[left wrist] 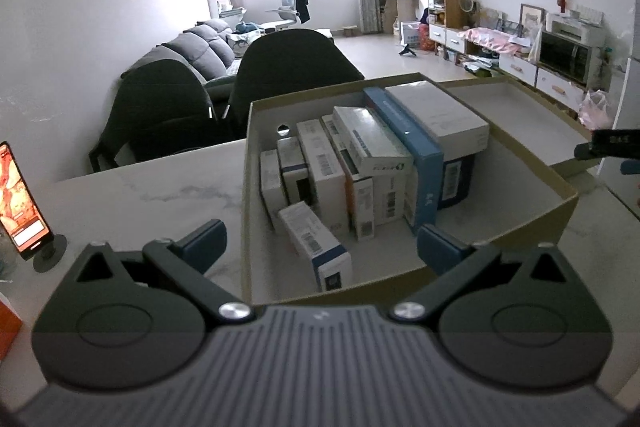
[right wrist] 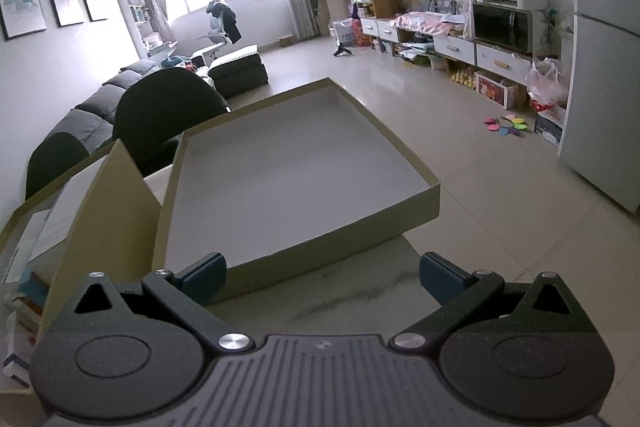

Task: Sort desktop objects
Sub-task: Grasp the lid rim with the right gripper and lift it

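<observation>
An open cardboard box (left wrist: 568, 201) stands on the marble table and holds several small cartons (left wrist: 320, 163), a tall blue box (left wrist: 416, 147) and a white box (left wrist: 444, 115) on top. One carton (left wrist: 316, 243) lies tipped at the front of the box. My left gripper (left wrist: 320, 247) hovers open over the box's near edge with nothing between its fingers. The box's lid (right wrist: 296, 167) lies upside down and bare beside the box (right wrist: 108, 211), partly past the table's corner. My right gripper (right wrist: 322, 277) is open just before the lid's near rim. Its tip (left wrist: 608, 145) shows at the right in the left wrist view.
A phone on a stand (left wrist: 24, 203) sits at the table's left, with an orange object (left wrist: 8, 327) at the near left edge. Two dark chairs (left wrist: 224, 95) stand behind the table. The table's right edge (right wrist: 424, 259) drops to the tiled floor.
</observation>
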A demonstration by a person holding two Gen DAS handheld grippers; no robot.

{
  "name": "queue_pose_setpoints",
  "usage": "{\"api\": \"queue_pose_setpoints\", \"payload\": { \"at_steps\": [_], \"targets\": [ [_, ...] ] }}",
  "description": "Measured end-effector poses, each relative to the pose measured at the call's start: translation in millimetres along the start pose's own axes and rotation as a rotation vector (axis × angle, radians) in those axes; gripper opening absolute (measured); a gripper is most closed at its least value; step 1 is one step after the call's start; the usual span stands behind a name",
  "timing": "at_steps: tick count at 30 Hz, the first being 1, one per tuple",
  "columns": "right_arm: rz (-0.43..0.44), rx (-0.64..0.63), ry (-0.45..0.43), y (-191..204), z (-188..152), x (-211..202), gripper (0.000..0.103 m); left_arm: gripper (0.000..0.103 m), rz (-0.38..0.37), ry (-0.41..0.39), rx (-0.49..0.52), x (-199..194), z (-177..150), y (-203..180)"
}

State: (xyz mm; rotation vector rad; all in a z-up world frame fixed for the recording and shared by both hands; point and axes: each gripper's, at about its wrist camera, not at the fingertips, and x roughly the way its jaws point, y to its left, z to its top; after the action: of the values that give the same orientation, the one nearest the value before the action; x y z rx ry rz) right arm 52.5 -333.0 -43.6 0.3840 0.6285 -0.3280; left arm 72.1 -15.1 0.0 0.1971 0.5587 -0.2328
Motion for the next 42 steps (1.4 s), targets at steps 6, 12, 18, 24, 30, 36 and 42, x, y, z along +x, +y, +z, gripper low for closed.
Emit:
{"api": "queue_pose_setpoints", "payload": {
  "at_steps": [6,12,18,24,30,36,42],
  "targets": [
    [0.04,0.052,-0.01,-23,10,15,0.103,0.103,-0.025,0.001,0.002,7,4,-7],
    [0.117,0.16,0.01,-50,19,27,0.103,0.103,-0.034,0.008,0.006,15,8,-14],
    [0.152,0.289,0.03,-77,29,41,0.103,0.103,-0.045,0.014,-0.003,21,11,-17],
    [0.18,0.36,0.075,-89,36,55,0.102,0.103,-0.036,0.023,-0.016,24,14,-19],
    [0.199,0.421,0.104,-103,38,71,0.097,0.103,-0.015,0.035,-0.035,27,14,-17],
    [0.209,0.473,0.145,-111,37,86,0.086,0.103,-0.01,0.047,-0.046,30,12,-13],
    [0.238,0.53,0.2,-114,35,98,0.08,0.103,-0.002,0.053,-0.068,30,11,-7]
  ]
}}
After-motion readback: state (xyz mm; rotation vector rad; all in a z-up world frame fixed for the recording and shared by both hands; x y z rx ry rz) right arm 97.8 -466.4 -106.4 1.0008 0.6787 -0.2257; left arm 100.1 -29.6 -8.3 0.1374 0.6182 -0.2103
